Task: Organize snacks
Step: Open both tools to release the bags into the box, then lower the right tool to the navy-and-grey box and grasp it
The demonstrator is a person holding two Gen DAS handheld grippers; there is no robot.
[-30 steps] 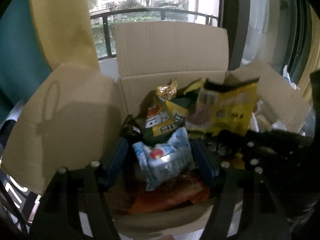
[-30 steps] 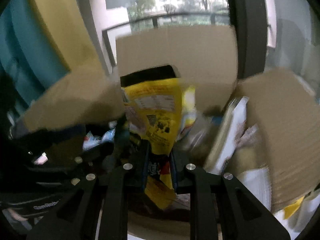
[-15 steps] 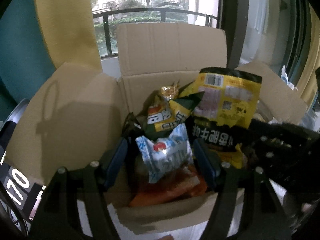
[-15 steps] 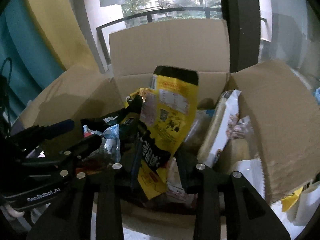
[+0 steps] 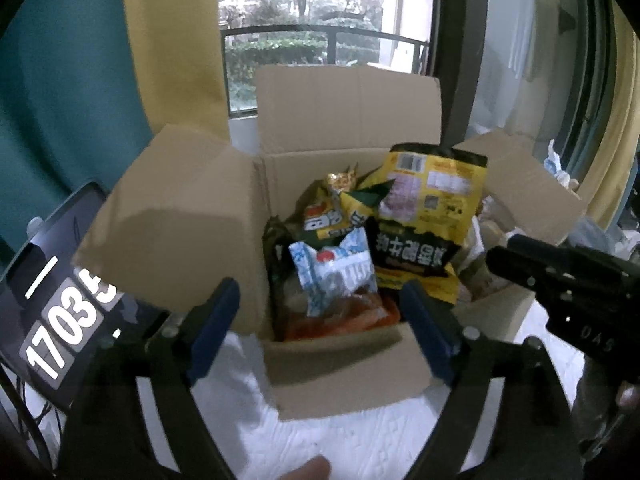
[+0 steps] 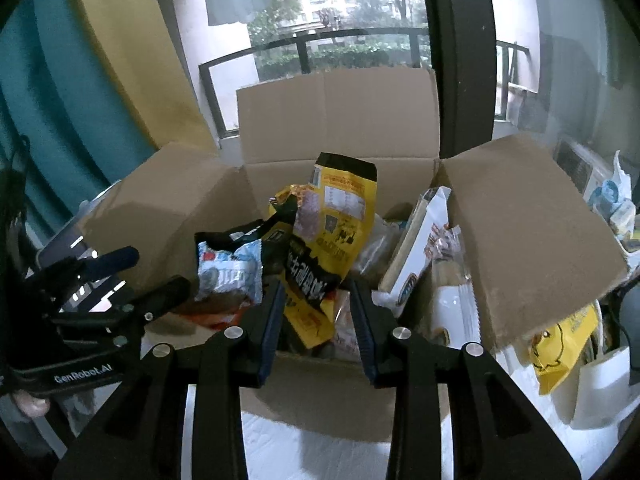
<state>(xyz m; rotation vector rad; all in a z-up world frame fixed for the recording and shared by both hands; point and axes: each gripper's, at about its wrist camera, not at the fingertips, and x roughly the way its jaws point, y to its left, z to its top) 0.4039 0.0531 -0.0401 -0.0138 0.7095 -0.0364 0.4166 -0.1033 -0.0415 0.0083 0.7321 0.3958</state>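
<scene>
An open cardboard box (image 5: 348, 364) (image 6: 340, 384) is full of snack packs. A yellow and black bag (image 5: 428, 216) (image 6: 332, 228) stands upright in the middle. A blue and white pack (image 5: 332, 268) (image 6: 230, 270) lies left of it on an orange pack (image 5: 340, 320). A white box (image 6: 420, 244) leans at the right side. My left gripper (image 5: 320, 328) is open and empty, in front of the box's near wall. My right gripper (image 6: 316, 320) is open and empty, just short of the yellow bag's lower end. Each gripper shows in the other's view: the right (image 5: 560, 280), the left (image 6: 92, 292).
A tablet with white digits (image 5: 52, 300) stands left of the box. A yellow bag (image 6: 564, 340) and white containers (image 6: 600, 384) sit to the right. White textured cloth (image 5: 340, 448) covers the table in front. A window with a railing is behind.
Both grippers have pulled back out of the box. The left let go of the blue and white pack; the right let go of the yellow bag, which now rests in the box.
</scene>
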